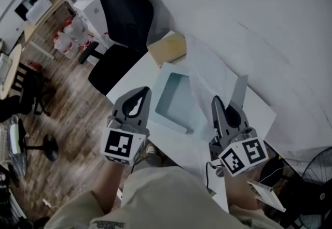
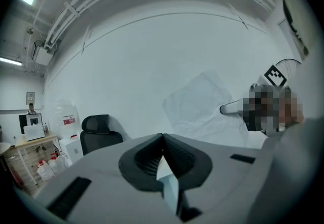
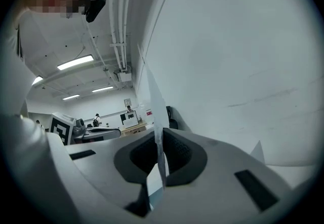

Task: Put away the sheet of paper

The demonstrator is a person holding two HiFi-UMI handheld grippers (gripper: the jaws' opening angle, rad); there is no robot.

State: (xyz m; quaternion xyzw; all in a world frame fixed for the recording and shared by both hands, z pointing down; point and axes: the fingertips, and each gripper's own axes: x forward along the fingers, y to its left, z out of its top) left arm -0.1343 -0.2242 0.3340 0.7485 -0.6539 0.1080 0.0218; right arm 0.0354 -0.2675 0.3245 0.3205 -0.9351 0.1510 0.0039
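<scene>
The sheet of paper (image 1: 207,75) is thin, white and creased, and it is lifted off the white table (image 1: 259,111). My right gripper (image 1: 216,100) is shut on its near edge. In the right gripper view the sheet (image 3: 153,97) runs edge-on up from between the closed jaws. In the left gripper view the sheet (image 2: 197,104) hangs in the air to the right, with the right gripper (image 2: 230,109) pinching it. My left gripper (image 1: 146,91) is shut with nothing in it and hovers left of a pale blue tray (image 1: 176,102).
A tan envelope (image 1: 167,48) lies at the table's far corner beyond the tray. A black office chair (image 1: 124,26) stands off the table's left side over the wooden floor. A fan (image 1: 316,171) stands at the lower right. The white wall (image 2: 131,66) lies ahead.
</scene>
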